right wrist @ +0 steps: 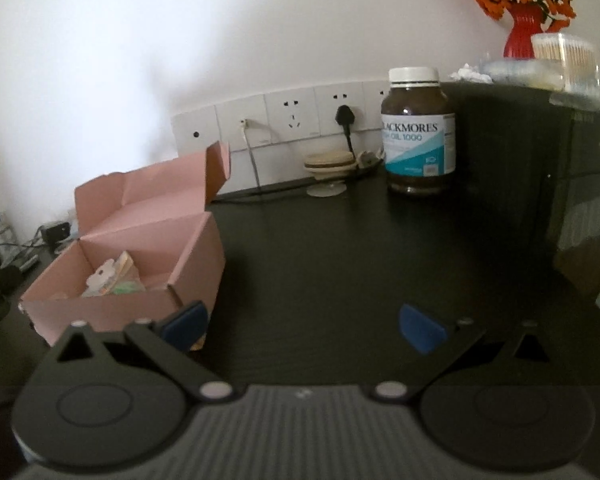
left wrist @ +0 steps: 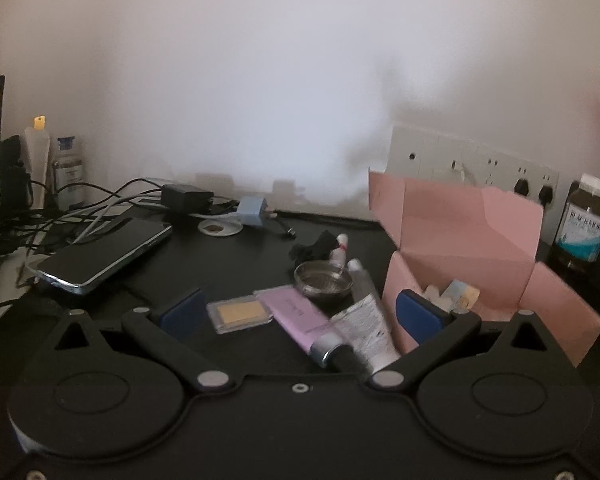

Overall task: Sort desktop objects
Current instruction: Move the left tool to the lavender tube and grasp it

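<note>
Left hand-held gripper (left wrist: 300,316): wide open, empty, over purple tube (left wrist: 300,316) beside pink box (left wrist: 460,240) on bench (left wrist: 240,264). Right hand-held gripper (right wrist: 304,326): open, empty. Step: approach. Next: close on tube.

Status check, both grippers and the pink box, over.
Left gripper open, empty, above lilac tube and compact. Right gripper open, empty, over bare desk. Pink box open, some items inside. Phone and cables left, clear of path.

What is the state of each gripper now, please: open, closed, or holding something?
Left gripper: open, holding nothing; cosmetics lie on the desk between its fingers.
Right gripper: open, holding nothing, beside the pink box.
</note>
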### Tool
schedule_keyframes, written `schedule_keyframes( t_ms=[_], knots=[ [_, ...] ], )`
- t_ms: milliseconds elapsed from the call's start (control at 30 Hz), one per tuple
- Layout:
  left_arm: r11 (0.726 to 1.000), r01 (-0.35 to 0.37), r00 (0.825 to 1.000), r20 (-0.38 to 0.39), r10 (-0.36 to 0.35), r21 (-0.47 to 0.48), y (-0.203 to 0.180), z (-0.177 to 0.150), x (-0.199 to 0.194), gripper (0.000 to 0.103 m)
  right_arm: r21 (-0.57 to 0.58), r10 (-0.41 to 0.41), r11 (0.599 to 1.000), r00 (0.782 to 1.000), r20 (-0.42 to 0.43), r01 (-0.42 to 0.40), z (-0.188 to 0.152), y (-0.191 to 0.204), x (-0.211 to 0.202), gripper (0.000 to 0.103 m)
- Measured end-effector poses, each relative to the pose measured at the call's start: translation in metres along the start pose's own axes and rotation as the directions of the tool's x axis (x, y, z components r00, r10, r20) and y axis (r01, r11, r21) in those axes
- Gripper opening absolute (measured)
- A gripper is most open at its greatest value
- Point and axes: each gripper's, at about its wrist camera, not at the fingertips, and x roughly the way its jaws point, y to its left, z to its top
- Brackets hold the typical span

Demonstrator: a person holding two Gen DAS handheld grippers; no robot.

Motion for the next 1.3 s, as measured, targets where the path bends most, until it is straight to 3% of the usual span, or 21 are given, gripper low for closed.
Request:
schedule_keyframes(
  t_ms=[200, 333, 433, 533, 767, 867, 933, 1033, 1133, 1233, 1300],
  knots=[
    [0.999, -0.030, 0.999, -0.032, 0.032, 0.044, 0.013, -0.005, -0.013, 0.103, 0.026, 0.076, 0.997, 0.997, -0.017, -0.075, 0.000, -0.005, 0.001, 0.102],
    [0.978, 0.020, 0.995, -0.099, 0.001, 0.209, 0.012, -0.004, -0.004, 0.103, 0.028, 0.092, 0.995, 0.995, -0.032, -0.092, 0.002, -0.006, 0.004, 0.102],
    [0.955, 0.031, 0.996, -0.093, -0.004, 0.295, 0.013, -0.005, 0.001, 0.103, 0.039, 0.117, 0.993, 0.992, -0.041, -0.115, 0.002, -0.007, 0.006, 0.102],
    [0.952, 0.092, 0.991, -0.124, -0.058, 0.293, 0.016, 0.000, 0.010, 0.103, 0.069, 0.138, 0.988, 0.989, -0.044, -0.135, 0.001, -0.012, 0.007, 0.102],
    [0.969, 0.053, 0.987, -0.159, -0.014, 0.242, -0.002, 0.011, 0.037, 0.101, 0.086, 0.161, 0.984, 0.986, -0.052, -0.156, 0.001, -0.014, 0.008, 0.102],
    [0.969, 0.029, 0.983, -0.183, 0.017, 0.246, -0.011, 0.011, 0.050, 0.094, 0.081, 0.162, 0.984, 0.985, -0.053, -0.157, 0.000, -0.013, 0.008, 0.102],
    [0.980, 0.059, 0.977, -0.215, -0.017, 0.191, -0.011, 0.013, 0.057, 0.078, 0.083, 0.162, 0.984, 0.985, -0.057, -0.157, 0.000, -0.013, 0.008, 0.102],
    [0.989, 0.090, 0.964, -0.260, -0.057, 0.119, -0.004, 0.013, 0.064, 0.063, 0.099, 0.170, 0.982, 0.983, -0.066, -0.163, 0.000, -0.015, 0.009, 0.102],
    [0.991, 0.104, 0.956, -0.285, -0.075, 0.088, 0.005, 0.009, 0.065, 0.063, 0.118, 0.175, 0.979, 0.982, -0.068, -0.166, -0.001, -0.017, 0.010, 0.102],
    [0.988, 0.097, 0.959, -0.278, -0.060, 0.119, 0.010, 0.004, 0.061, 0.048, 0.127, 0.178, 0.978, 0.981, -0.072, -0.168, -0.001, -0.019, 0.011, 0.102],
    [0.987, 0.088, 0.959, -0.280, -0.047, 0.135, 0.013, 0.002, 0.056, 0.049, 0.128, 0.180, 0.977, 0.981, -0.073, -0.170, -0.001, -0.019, 0.011, 0.102]
  ],
)
